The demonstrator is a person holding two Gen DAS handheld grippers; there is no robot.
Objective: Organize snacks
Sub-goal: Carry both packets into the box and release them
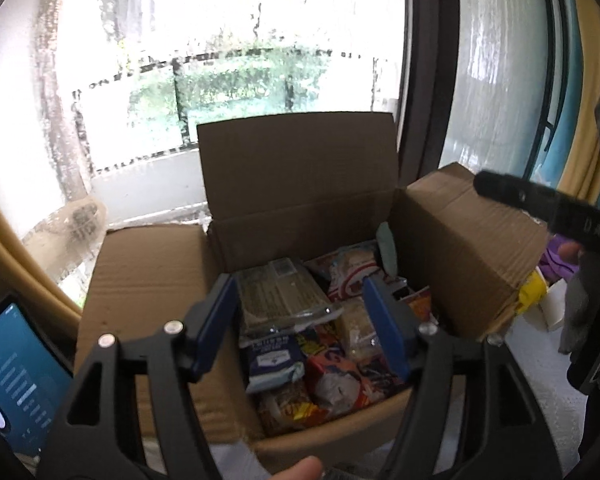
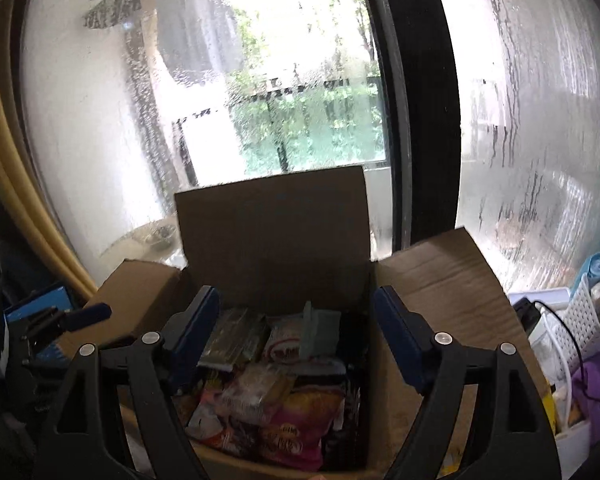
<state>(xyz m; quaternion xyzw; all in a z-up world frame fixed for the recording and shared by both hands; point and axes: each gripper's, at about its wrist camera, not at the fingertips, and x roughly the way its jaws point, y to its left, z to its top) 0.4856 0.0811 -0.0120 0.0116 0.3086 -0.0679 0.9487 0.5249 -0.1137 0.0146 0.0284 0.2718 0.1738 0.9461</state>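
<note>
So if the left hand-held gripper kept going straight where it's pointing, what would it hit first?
Probably the clear-wrapped biscuit pack lying on top in the cardboard box; the left hand-held gripper is open and empty, though depth is uncertain.

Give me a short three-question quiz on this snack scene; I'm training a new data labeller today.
1. True or false: the cardboard box has its flaps shut.
2. What lies in the box? A) snack packets B) shoes C) books
3. Is anything held in the left gripper or the right gripper?

Key: 1. False, the flaps stand open. 2. A, snack packets. 3. No, both are open and hold nothing.
</note>
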